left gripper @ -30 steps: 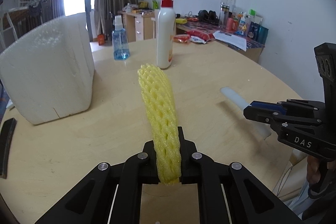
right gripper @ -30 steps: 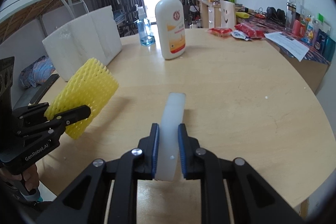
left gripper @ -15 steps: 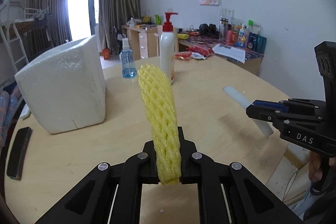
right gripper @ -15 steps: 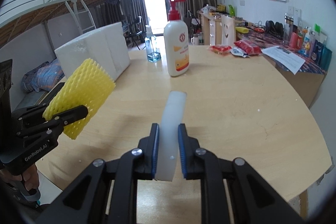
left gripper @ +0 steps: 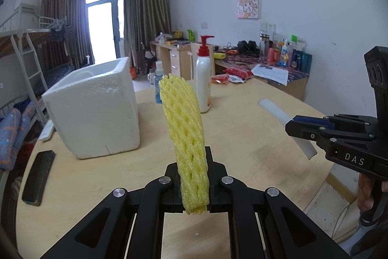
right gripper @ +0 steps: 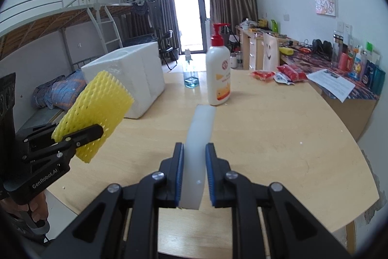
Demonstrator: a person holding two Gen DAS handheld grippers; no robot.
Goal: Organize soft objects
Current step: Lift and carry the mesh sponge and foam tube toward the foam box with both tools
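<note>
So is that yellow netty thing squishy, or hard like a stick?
Probably squishy: the yellow foam net looks pinched thin where the left gripper clamps it. It curves above the jaws yet stands up, so likely springy and very light. Its open mesh should grip rather than slip.

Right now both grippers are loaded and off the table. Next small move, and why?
Probably carry the left gripper with its yellow foam net toward the open top of the white foam box. The box is the only open container visible and sits on that side; the right gripper can follow with the white foam strip.
</note>
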